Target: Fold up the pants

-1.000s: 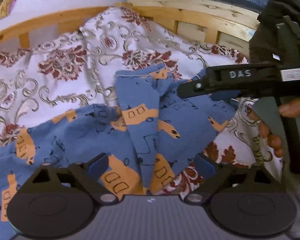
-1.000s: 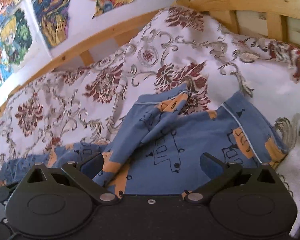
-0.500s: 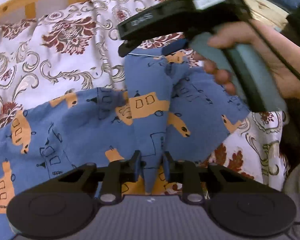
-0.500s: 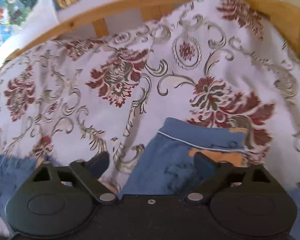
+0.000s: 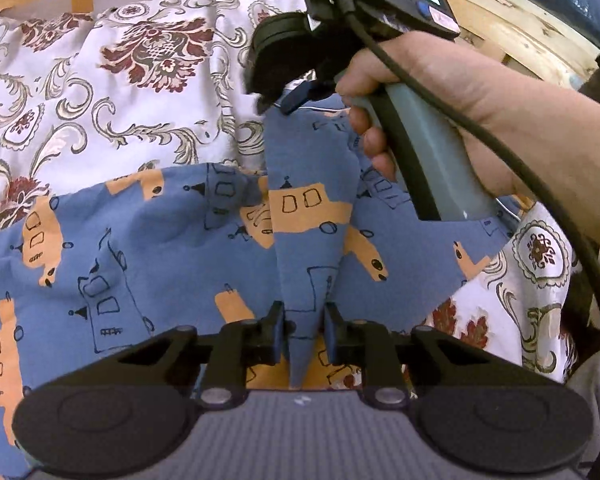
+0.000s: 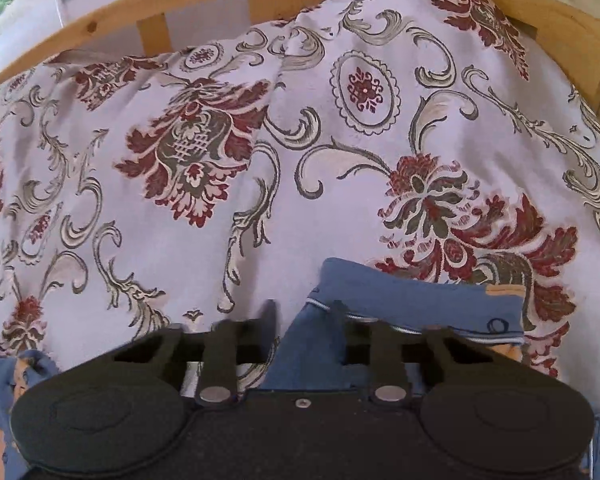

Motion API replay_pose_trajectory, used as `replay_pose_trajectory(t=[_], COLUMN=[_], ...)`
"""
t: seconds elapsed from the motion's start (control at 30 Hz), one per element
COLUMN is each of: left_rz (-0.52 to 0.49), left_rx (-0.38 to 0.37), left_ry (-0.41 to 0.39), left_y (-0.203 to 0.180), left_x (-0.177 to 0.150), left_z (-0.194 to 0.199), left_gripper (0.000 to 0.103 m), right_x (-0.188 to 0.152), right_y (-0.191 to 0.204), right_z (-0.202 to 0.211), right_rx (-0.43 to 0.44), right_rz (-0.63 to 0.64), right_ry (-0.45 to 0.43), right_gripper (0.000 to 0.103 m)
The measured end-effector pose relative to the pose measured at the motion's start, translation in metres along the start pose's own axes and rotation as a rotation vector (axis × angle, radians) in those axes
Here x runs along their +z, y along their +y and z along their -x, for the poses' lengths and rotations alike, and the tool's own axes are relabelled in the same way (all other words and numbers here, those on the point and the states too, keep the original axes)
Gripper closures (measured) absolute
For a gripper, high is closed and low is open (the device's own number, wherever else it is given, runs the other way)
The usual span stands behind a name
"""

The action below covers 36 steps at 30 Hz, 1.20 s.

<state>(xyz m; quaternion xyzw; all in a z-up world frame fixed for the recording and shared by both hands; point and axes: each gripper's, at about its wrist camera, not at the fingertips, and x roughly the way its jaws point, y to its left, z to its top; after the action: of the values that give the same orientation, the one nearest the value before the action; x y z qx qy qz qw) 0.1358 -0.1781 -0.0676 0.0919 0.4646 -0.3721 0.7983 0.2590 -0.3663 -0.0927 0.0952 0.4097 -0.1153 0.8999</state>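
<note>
Since 1 s ago both grippers closed. Left gripper (image 5: 303, 334) now pinches a fold of the pants (image 5: 148, 248); right gripper (image 6: 305, 334) clamps the hem. Pants lie on the bed (image 6: 260, 160).

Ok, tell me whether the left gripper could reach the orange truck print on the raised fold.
Probably yes. The left gripper is shut on the same ridge of the pants, and the orange truck print sits straight ahead on it with nothing between; it would have to let go first.
</note>
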Motion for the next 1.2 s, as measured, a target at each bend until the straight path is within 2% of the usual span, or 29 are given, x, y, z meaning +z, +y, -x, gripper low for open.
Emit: replay_pose_trajectory(t=[0.03,0.2,0.37,0.43,0.53,0.63,0.77,0.93,1.07,1.2], left_rz=[0.003,-0.002,-0.042,-0.082,-0.167,-0.285,-0.464,-0.657,-0.682,-0.710], left_rx=[0.003,0.021,0.038,0.058,0.088,0.122,0.151,0.200,0.193,0.160], left_ry=[0.000,-0.010,-0.029,-0.045,-0.072,-0.102,-0.122,-0.098,-0.049,0.002], left_y=[0.000,0.001,-0.003,-0.008,-0.015,-0.027,-0.048,-0.073,-0.074,-0.069], left_x=[0.000,0.000,0.000,-0.001,-0.002,-0.007,-0.018,-0.041,-0.045,-0.046], left_z=[0.000,0.003,0.010,0.015,0.024,0.032,0.034,0.019,0.008,0.002], left_gripper=[0.087,0.097,0.100,0.100,0.100,0.100,0.100,0.100,0.100,0.099], right_x=[-0.001,-0.006,-0.010,-0.015,-0.033,-0.061,-0.103,-0.147,-0.172,-0.176], right_y=[0.000,-0.015,-0.045,-0.058,-0.077,-0.100,-0.129,-0.147,-0.148,-0.143], right_z=[-0.001,0.013,0.066,0.094,0.135,0.169,0.189,0.180,0.172,0.173], right_rx=[-0.009,0.002,0.083,0.103,0.086,0.046,-0.026,-0.096,-0.100,-0.119], right_rz=[0.003,-0.031,-0.106,-0.132,-0.162,-0.246,-0.415,-0.586,-0.658,-0.653], right_ry=[0.001,-0.051,-0.213,-0.284,-0.371,-0.410,-0.363,-0.257,-0.193,-0.182], right_gripper=[0.102,0.103,0.103,0.103,0.103,0.103,0.103,0.103,0.103,0.103])
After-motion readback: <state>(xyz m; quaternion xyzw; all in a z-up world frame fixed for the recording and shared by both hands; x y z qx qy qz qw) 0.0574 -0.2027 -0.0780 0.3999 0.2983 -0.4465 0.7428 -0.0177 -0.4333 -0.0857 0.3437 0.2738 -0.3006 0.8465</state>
